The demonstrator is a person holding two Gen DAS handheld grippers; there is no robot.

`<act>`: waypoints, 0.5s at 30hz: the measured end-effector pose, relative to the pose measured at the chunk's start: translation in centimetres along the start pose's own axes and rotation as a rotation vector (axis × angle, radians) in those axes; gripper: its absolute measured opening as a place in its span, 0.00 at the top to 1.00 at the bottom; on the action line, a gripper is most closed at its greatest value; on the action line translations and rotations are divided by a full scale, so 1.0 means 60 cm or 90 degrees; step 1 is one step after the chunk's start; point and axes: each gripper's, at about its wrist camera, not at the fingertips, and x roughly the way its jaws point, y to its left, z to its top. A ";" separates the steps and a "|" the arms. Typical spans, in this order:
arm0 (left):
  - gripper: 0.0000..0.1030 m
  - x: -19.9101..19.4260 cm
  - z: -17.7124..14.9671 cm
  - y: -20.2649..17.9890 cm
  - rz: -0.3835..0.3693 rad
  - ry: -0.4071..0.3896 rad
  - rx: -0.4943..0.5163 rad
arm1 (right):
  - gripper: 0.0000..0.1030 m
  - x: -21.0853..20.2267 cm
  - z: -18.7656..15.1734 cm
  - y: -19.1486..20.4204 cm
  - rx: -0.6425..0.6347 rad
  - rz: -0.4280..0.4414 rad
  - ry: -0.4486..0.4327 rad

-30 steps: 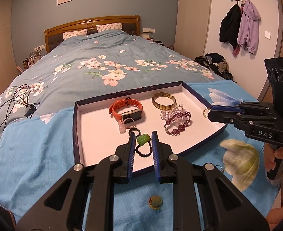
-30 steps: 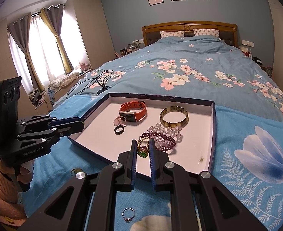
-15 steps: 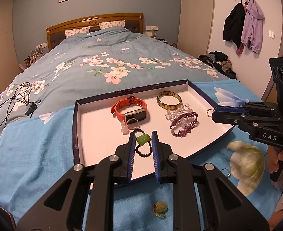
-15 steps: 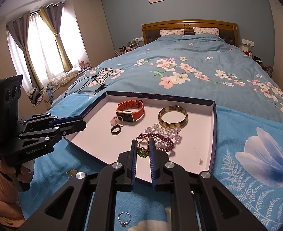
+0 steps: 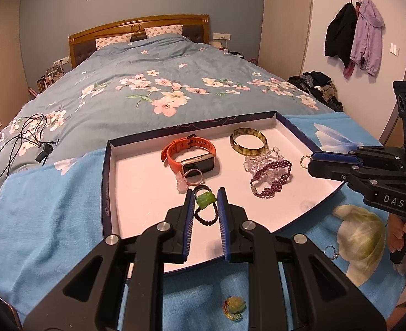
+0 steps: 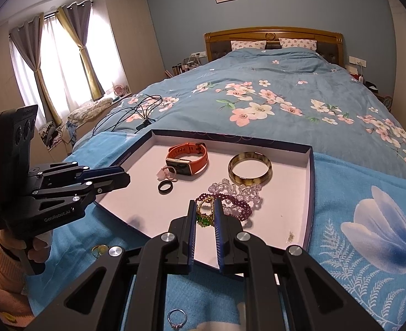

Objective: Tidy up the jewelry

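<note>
Jewelry mostly sits in the shallow tray (image 5: 107, 182): orange watch (image 5: 191, 154), amber bangle (image 5: 248, 144), purple bead bracelet (image 5: 270, 178), clear beads and small rings. Left gripper (image 5: 206, 201) is clamped on a black-bead bracelet with a green stone (image 5: 205, 198), over the tray's near part; right gripper (image 6: 205, 211) is clamped on a gold-and-green bracelet (image 6: 204, 215) beside the purple one. Left outside on the blue cover: a silver ring (image 6: 176, 320) and a gold-green piece (image 5: 233, 306).
</note>
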 end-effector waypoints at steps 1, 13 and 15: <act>0.83 0.002 0.000 0.001 0.001 0.001 -0.001 | 0.89 0.000 0.000 0.000 0.000 0.001 0.000; 0.83 0.019 0.004 0.004 0.009 0.011 -0.010 | 0.89 0.002 0.001 0.000 -0.001 -0.001 0.003; 0.83 0.024 0.004 0.006 0.011 0.014 -0.012 | 0.89 0.004 0.001 -0.003 0.000 -0.001 0.005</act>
